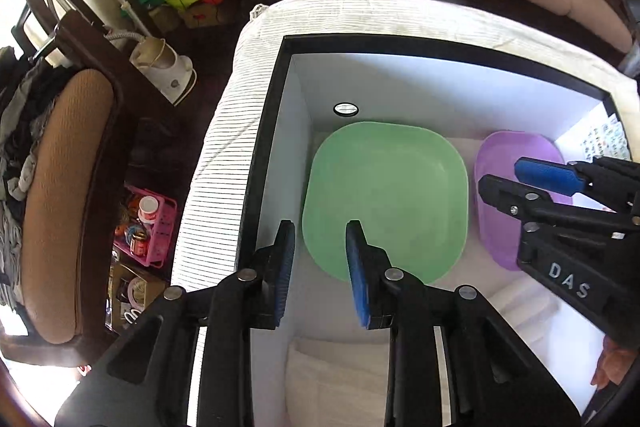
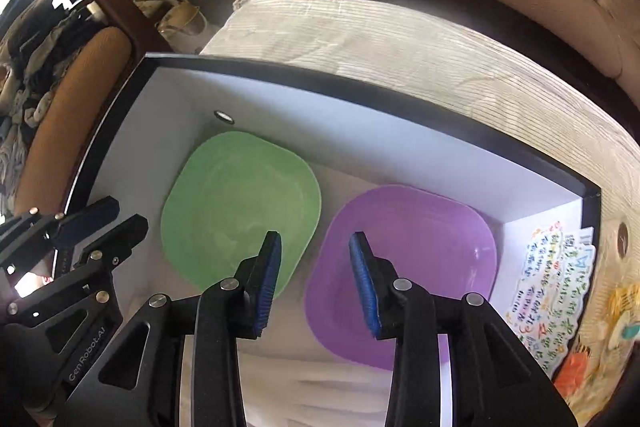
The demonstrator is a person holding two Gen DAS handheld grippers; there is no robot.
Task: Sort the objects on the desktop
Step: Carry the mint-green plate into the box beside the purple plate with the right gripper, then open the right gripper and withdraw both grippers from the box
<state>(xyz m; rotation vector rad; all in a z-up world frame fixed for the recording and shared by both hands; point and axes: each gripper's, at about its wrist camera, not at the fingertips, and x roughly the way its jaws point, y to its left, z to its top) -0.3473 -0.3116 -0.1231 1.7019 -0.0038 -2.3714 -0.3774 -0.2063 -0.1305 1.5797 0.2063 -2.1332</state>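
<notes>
Green square plastic plate (image 1: 384,199) lies flat in the white box (image 1: 288,131), just ahead of the released, empty left gripper (image 1: 320,267). Purple square plastic plate (image 2: 404,267) lies beside it, under the released right gripper (image 2: 316,281), the nearer one.

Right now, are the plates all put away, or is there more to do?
Looks done: the green plate and purple plate lie side by side inside the black-rimmed box. In hand: nothing; the left gripper and right gripper are both open and empty above them. Left: I cannot see any other things waiting to be sorted.
</notes>
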